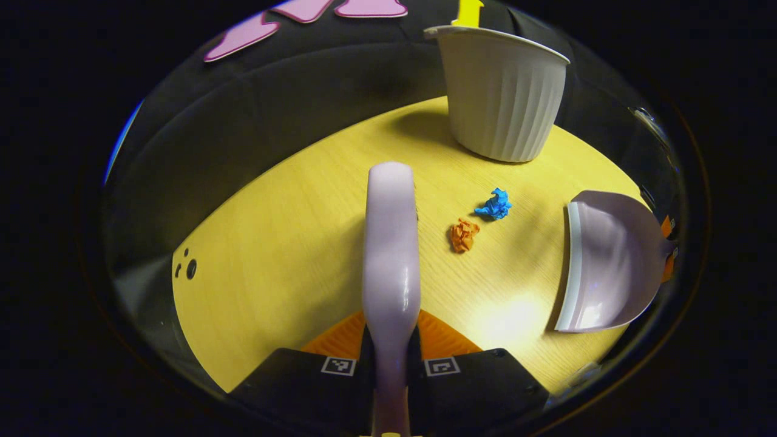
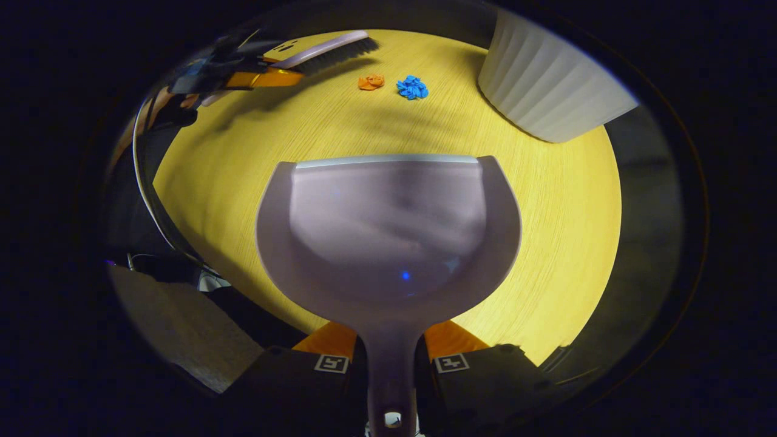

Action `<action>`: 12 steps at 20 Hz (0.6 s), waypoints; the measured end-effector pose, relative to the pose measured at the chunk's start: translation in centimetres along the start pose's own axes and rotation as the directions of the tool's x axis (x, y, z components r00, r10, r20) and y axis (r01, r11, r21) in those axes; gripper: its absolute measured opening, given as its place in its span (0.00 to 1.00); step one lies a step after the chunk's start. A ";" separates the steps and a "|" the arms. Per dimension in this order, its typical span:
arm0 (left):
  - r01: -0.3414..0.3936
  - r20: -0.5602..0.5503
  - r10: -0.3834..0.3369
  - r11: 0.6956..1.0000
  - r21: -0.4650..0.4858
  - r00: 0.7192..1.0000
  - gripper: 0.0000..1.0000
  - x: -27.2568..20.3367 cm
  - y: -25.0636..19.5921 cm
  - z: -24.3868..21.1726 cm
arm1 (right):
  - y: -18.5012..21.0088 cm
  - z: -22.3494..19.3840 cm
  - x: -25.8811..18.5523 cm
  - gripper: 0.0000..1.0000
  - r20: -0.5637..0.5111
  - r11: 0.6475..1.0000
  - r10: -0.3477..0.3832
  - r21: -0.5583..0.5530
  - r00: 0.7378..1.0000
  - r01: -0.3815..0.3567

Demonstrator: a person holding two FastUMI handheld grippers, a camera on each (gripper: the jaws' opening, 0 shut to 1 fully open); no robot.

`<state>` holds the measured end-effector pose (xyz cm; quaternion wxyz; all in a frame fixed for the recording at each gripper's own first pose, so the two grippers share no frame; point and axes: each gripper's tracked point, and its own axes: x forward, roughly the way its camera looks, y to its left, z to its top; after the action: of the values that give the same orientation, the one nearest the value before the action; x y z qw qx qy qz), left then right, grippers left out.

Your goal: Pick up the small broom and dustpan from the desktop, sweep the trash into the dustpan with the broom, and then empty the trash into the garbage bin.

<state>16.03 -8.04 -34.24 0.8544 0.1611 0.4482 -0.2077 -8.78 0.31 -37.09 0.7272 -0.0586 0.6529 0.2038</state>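
A yellow wood-grain desktop carries everything, with the ribbed white garbage bin standing upright at its far side — the landmark for the rest. Just in front of the bin lies a blue paper scrap, and beside that, a little farther from the bin, an orange scrap; the two are close but apart.

The left gripper is pinched on the handle of the small broom, whose back points toward the bin with the scraps off to one side. In the right gripper view the right gripper is clamped on the dustpan handle, the pan empty, its lip facing the scraps and the bin beyond.

The sweep looks about to begin. To do it well, set the dustpan lip flat on the desktop just short of the scraps, bring the bristles down behind them, and draw both pieces in — one slow stroke, so the light paper does not skip aside.
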 end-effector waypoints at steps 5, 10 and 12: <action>0.042 -0.021 -0.039 0.991 0.130 0.999 0.27 3.2 -1.0 1.9 | -0.4 0.5 0.4 0.36 -0.002 1.000 0.005 0.004 1.000 -0.005; 0.153 -0.034 -0.149 0.960 0.235 0.988 0.27 3.6 -4.3 3.4 | -1.1 1.2 0.8 0.40 0.011 1.000 0.004 0.012 1.000 -0.004; 0.216 -0.036 -0.214 0.942 0.257 0.976 0.29 3.3 -6.3 3.4 | -1.4 1.3 0.9 0.36 0.018 1.000 0.001 0.012 1.000 -0.001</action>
<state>16.94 -15.73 -35.71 0.7966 0.2223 0.4355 -0.3555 -6.96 -0.30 -38.00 0.7332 -0.0521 0.6475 0.2009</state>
